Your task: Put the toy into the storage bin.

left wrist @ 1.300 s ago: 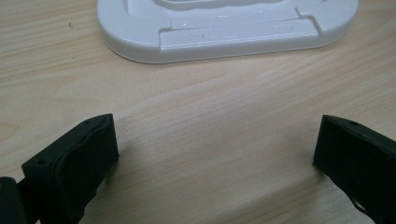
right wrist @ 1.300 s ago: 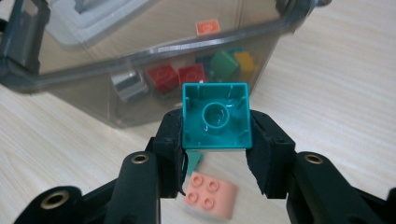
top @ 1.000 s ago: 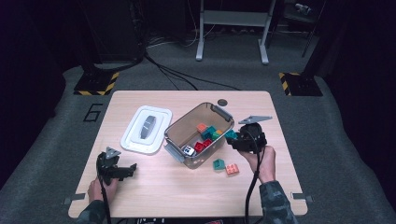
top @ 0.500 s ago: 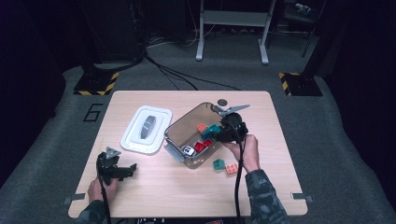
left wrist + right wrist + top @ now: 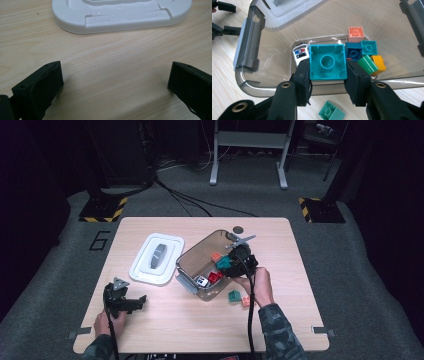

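My right gripper (image 5: 328, 75) is shut on a teal block (image 5: 327, 61), hollow underside facing the camera, held over the near rim of the clear smoky bin (image 5: 249, 47). In the high view the right gripper (image 5: 231, 265) hangs over the bin (image 5: 192, 257) with the teal block (image 5: 223, 263). Inside the bin lie a toy police car (image 5: 300, 53), an orange block (image 5: 355, 33), a dark blue block (image 5: 353, 51), a small teal block (image 5: 369, 47), a green block (image 5: 367, 64) and a yellow block (image 5: 379, 62). My left gripper (image 5: 134, 302) rests open on the table, its fingers (image 5: 42, 85) wide apart.
The white bin lid (image 5: 157, 258) lies left of the bin, and its edge (image 5: 120, 15) shows ahead of the left gripper. A green block (image 5: 233, 295) and an orange block (image 5: 245, 301) lie on the table (image 5: 200, 330) beside the bin. A dark round disc (image 5: 238, 229) sits at the far edge.
My right gripper has carried the teal block leftwards from the table's right side to above the bin. The left gripper has stayed put.
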